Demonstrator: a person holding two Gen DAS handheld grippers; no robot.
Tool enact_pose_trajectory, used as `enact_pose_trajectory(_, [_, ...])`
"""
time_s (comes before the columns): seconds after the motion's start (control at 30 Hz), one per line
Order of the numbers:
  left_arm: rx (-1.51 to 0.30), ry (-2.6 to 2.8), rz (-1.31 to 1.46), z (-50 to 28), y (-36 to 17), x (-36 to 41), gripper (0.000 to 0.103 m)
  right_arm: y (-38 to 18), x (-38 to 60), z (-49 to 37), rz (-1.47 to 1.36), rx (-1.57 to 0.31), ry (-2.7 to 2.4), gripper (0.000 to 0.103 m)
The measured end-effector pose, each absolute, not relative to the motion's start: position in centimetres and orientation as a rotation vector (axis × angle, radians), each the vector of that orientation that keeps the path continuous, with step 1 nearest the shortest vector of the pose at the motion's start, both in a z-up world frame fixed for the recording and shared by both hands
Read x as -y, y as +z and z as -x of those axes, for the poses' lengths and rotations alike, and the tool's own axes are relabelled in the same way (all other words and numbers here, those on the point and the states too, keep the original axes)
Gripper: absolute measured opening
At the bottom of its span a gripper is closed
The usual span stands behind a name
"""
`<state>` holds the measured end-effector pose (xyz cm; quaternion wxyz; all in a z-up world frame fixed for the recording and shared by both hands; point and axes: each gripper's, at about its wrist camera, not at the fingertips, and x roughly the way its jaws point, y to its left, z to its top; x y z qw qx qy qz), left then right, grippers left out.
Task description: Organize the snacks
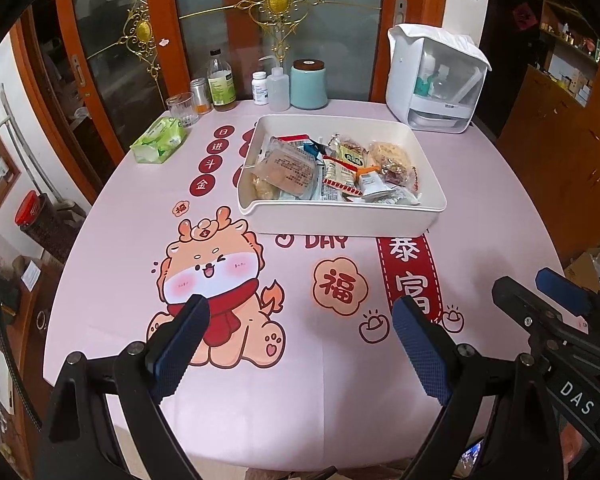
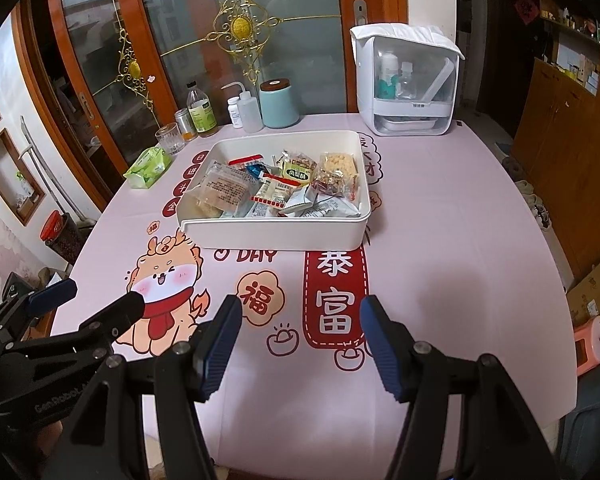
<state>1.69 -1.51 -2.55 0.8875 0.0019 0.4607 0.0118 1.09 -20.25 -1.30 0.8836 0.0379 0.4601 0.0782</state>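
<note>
Wrapped snack packets (image 1: 332, 172) are piled inside a white rectangular plastic tray (image 1: 340, 220) set at the far middle of the pink cartoon-printed bench (image 1: 260, 380). Left tongs (image 1: 300, 344) and right tongs (image 2: 300, 340) are held wide apart, empty, above the near edge
</note>
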Motion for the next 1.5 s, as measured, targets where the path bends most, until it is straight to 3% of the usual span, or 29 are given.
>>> enact_pose_trajectory(1.5, [-0.985,0.033,-0.014,-1.98,-3.35,1.71,0.092,-2.15,19.46,-1.42,-0.072,-0.974,0.191,0.062])
